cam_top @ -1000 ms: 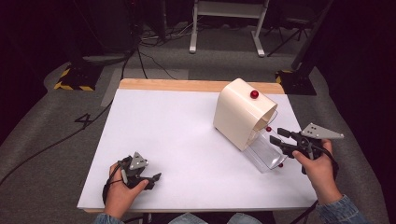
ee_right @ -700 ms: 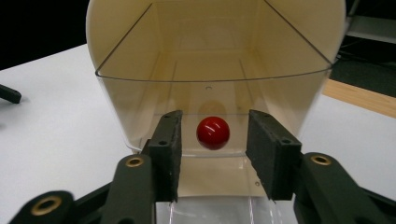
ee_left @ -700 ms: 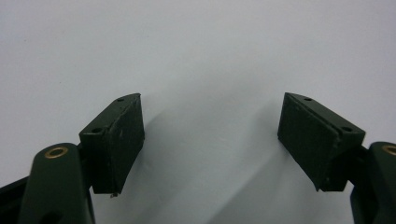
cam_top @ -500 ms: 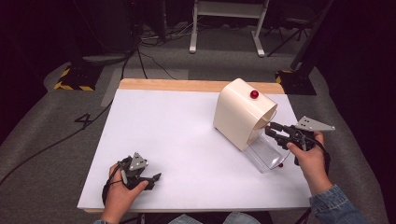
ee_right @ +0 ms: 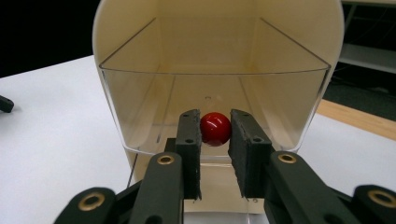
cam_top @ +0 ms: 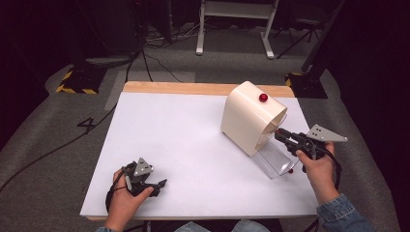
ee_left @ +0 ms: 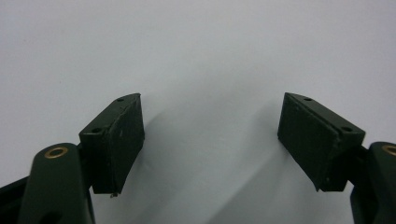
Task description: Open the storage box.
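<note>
The cream bread-bin-shaped box (cam_top: 249, 116) stands on the right half of the white table (cam_top: 183, 140), towards the far edge, with its clear curved door (cam_top: 273, 159) swung down and open towards the near right. A red knob (cam_top: 263, 97) sits on top of the box.

At the near left of the table, the left gripper (cam_top: 157, 186) rests low over the white surface in the person's left hand (cam_top: 123, 200); its jaws stand wide apart with nothing between them, and in the left gripper view the pads (ee_left: 116, 140) frame bare table.

To the right, the right gripper (cam_top: 279, 135) is held by the right hand (cam_top: 316, 164) at the mouth of the box, above the clear door. In the right gripper view its jaws are closed on a small red ball (ee_right: 215, 129), which sits pinched between the pads (ee_right: 191, 135) just in front of the door's clear rim (ee_right: 212, 73), with the cream interior of the box behind it.
</note>
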### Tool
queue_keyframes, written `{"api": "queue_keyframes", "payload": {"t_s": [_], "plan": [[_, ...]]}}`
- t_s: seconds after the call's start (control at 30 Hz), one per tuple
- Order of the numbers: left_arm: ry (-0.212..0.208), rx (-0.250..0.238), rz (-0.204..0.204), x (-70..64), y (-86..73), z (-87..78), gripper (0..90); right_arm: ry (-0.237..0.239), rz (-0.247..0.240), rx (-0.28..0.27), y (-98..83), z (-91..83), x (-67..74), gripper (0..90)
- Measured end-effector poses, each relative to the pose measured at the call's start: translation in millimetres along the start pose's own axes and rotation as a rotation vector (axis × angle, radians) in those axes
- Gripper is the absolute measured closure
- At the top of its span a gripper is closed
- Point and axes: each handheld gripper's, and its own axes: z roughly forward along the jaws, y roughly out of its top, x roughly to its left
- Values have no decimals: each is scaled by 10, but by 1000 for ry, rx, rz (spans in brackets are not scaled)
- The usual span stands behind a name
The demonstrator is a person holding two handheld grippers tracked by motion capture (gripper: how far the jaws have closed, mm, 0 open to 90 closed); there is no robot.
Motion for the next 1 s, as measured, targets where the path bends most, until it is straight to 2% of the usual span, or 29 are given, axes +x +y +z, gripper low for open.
{"api": "queue_keyframes", "payload": {"t_s": [0.27, 0.63, 0.83, 1.0], "plan": [[-1, 1, -1, 0, 1, 0, 229, -8, 4, -28, -6, -221, 34, 745], [-1, 1, 0, -1, 1, 1, 229, -17, 29, -15, -162, -665, 69, 746], [-2, 1, 0, -1, 1, 1, 229, -29, 25, -7, -240, -809, 91, 744], [-2, 0, 0, -1, 0, 0, 229, -34, 43, 13, -347, -855, 94, 742]]}}
